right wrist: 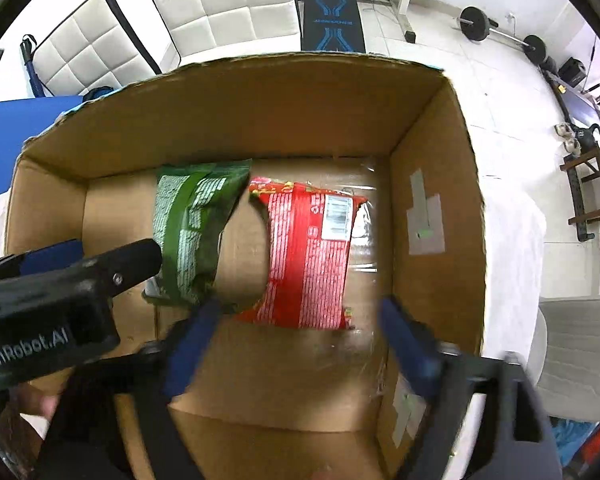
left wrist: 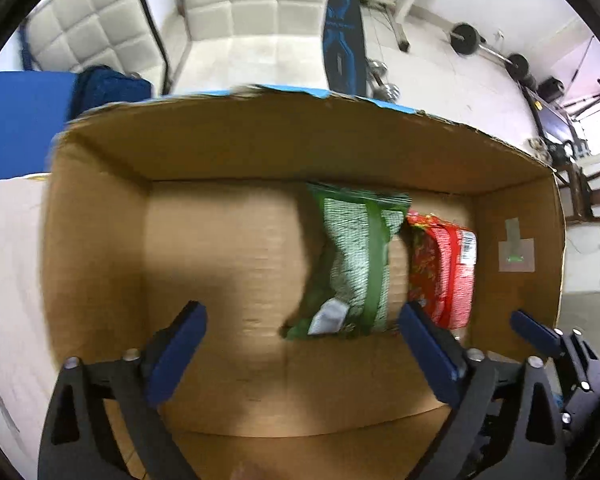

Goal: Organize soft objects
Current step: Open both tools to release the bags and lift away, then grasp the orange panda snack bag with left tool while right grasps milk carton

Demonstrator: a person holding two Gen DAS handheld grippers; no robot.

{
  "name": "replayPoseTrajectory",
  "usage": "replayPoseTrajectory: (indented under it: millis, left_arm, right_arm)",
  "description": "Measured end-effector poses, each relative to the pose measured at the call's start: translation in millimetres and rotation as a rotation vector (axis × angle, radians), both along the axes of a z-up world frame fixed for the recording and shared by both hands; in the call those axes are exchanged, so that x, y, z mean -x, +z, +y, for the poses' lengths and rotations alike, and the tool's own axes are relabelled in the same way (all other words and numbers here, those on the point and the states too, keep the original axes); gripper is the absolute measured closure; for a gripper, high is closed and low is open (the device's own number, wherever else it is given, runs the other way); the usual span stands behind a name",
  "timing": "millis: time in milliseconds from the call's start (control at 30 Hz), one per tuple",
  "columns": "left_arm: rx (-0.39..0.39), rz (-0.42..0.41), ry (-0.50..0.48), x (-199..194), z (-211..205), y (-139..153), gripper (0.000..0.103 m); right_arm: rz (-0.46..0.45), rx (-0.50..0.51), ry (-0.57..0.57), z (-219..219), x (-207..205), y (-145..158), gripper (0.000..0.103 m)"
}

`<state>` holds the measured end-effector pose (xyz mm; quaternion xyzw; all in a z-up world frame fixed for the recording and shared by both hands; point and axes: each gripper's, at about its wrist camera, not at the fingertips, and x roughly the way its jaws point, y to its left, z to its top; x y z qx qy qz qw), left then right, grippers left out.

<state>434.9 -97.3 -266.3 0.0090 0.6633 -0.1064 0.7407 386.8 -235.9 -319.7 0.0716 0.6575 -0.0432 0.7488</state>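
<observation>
An open cardboard box (left wrist: 100,240) (right wrist: 432,184) fills both views from above. A green snack packet (left wrist: 352,264) (right wrist: 192,232) and a red snack packet (left wrist: 444,268) (right wrist: 308,256) lie side by side on its floor, the red one to the right. My left gripper (left wrist: 302,308) hangs over the box with its jaws wide apart, the green packet below them and untouched. My right gripper (right wrist: 300,304) is open above the red packet with nothing between its pads. The left gripper's black body (right wrist: 68,280) shows at the left of the right wrist view.
The box stands on a white-covered table (right wrist: 512,248). A blue mat (left wrist: 16,128) lies to the left. White padded cushions (right wrist: 228,4), a weight bench (right wrist: 332,20) and barbells (right wrist: 476,24) stand on the floor beyond. A grey chair (right wrist: 580,352) is at the right.
</observation>
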Motion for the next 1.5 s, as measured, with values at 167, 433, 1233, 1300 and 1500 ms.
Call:
replayPoseTrajectory:
  millis: [167,433,1233,1300,1500]
  left_arm:
    - [-0.034,-0.117,0.038,28.0,18.4,23.5,0.001]
    - [-0.046,-0.219,0.010,76.7,29.4,62.2,0.000]
    - [-0.048,-0.223,0.128,244.7,96.0,107.6,0.000]
    - [-0.077,-0.193,0.155,256.5,110.4,93.8,0.000]
    - [-0.166,-0.094,0.215,288.4,149.4,46.7,0.000]
  right_arm:
    - [-0.010,0.022,-0.002,8.3,16.9,11.2,0.003]
    - [-0.063,0.051,-0.030,15.9,55.2,40.7,0.000]
    - [-0.060,-0.082,-0.113,45.6,223.8,110.8,0.000]
    - [0.002,-0.118,-0.136,54.8,240.1,86.7,0.000]
    - [0.212,-0.262,-0.236,81.2,274.7,-4.8,0.000]
